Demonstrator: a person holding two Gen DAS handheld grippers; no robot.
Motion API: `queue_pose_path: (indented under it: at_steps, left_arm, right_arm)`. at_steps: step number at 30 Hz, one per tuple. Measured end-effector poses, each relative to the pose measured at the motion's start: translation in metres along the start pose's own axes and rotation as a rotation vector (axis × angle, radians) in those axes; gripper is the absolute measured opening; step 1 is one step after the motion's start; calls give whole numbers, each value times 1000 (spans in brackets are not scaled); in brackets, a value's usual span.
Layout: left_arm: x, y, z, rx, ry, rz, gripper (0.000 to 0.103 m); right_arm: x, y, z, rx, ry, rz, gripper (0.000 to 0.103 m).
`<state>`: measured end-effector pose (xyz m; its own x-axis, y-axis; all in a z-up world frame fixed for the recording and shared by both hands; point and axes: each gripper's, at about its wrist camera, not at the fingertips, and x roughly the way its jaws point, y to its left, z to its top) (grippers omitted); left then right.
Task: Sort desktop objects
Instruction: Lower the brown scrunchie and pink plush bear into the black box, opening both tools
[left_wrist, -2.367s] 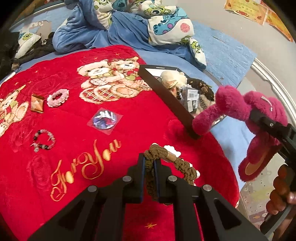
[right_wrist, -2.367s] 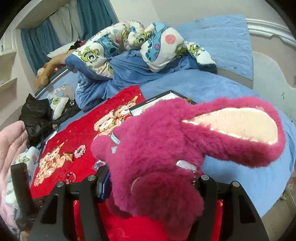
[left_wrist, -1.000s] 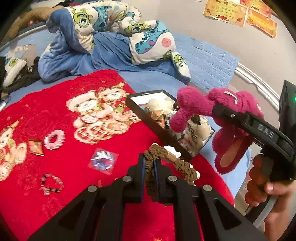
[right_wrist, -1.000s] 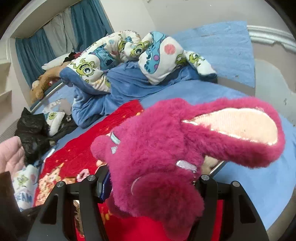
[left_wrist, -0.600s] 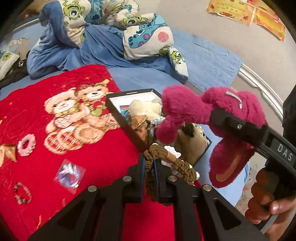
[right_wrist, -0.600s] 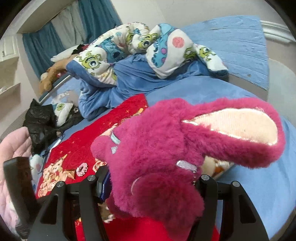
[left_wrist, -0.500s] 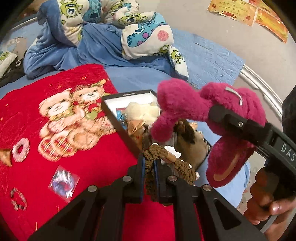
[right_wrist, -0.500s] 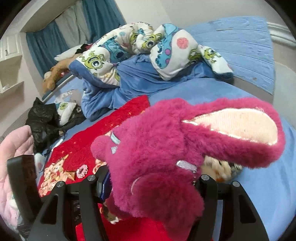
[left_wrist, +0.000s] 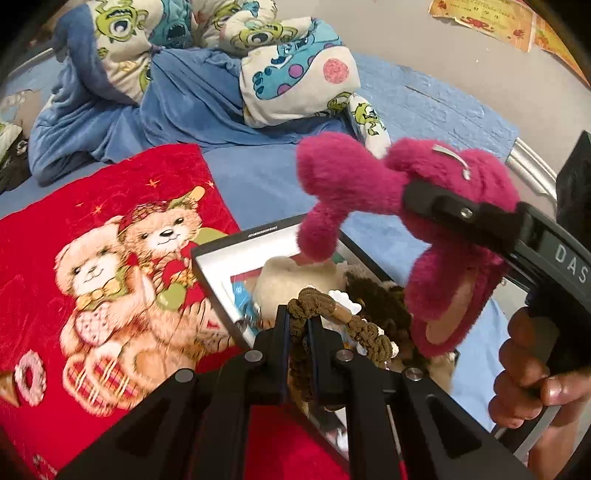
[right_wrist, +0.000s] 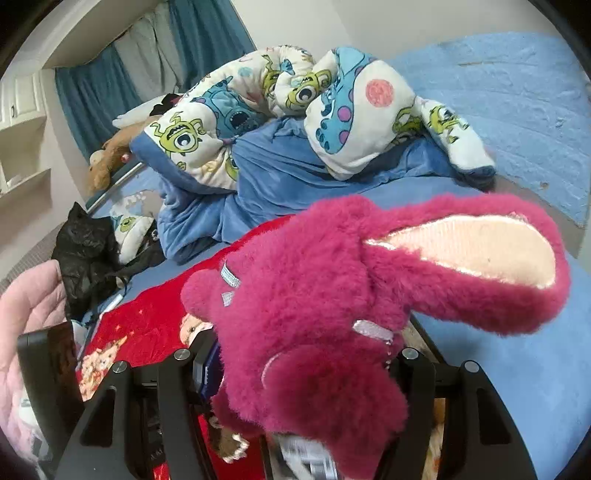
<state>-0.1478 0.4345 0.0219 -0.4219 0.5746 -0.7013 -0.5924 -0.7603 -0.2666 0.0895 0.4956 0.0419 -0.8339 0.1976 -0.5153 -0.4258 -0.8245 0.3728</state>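
**Left wrist view: both grippers loaded, held over the open box**

Left wrist view shows the black left gripper (left_wrist: 298, 328) with its jaws drawn tight together on a brown braided cord bracelet with a wooden bead (left_wrist: 334, 321); the loop stands up between the fingers and trails off to the right. Just beyond the fingertips lies a shallow black-rimmed box with a white inside (left_wrist: 236, 258), set on a blue bedsheet (left_wrist: 266, 184) at the edge of a red plush blanket printed with two teddy bears (left_wrist: 122, 266). Inside the box are a cream plush toy (left_wrist: 295, 277) and a dark brown furry toy (left_wrist: 373, 295), packed close together.

The black right gripper (left_wrist: 461, 214) comes in from the right, with a hand (left_wrist: 528, 369) around its handle. It is clamped across a fluffy magenta plush toy with a peach-coloured ear lining (left_wrist: 369, 184), which hangs in the air over the far half of the box, one limb dangling down toward the cream toy.

In the right wrist view, the magenta toy (right_wrist: 332, 314) fills the space between the fingers (right_wrist: 417, 376) and bulges past them, hiding most of the box. A crumpled cartoon-monster quilt (right_wrist: 332, 103) lies heaped at the far side of the bed. A pink ring-shaped hair tie (left_wrist: 29, 376) rests on the red blanket at the left edge.
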Motion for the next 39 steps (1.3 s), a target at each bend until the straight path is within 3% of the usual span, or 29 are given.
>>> queue_pose_path:
  at_steps: [8, 11, 16, 20, 24, 29, 32, 39]
  left_arm:
    - [67, 21, 26, 3, 41, 16, 9]
    - [86, 22, 31, 20, 61, 23, 9]
    - [111, 21, 34, 48, 76, 54, 9]
    - [124, 30, 34, 11, 71, 53, 10]
    - [141, 40, 36, -1, 94, 88, 11]
    - [156, 56, 39, -45, 108, 105, 11]
    - [157, 54, 38, -23, 87, 121, 10]
    - [158, 51, 37, -32, 83, 117, 11]
  right_arm:
    - [59, -15, 10, 24, 46, -10, 62]
    - [81, -27, 8, 36, 103, -60, 62]
    - [112, -38, 0, 25, 286, -144, 62]
    - [129, -66, -7, 139, 362, -168, 62]
    - [131, -64, -9, 78, 397, -203, 63]
    - [142, -70, -9, 105, 462, -204, 65]
    - [149, -74, -8, 125, 494, -199, 66]
    - [152, -71, -10, 84, 481, -222, 67]
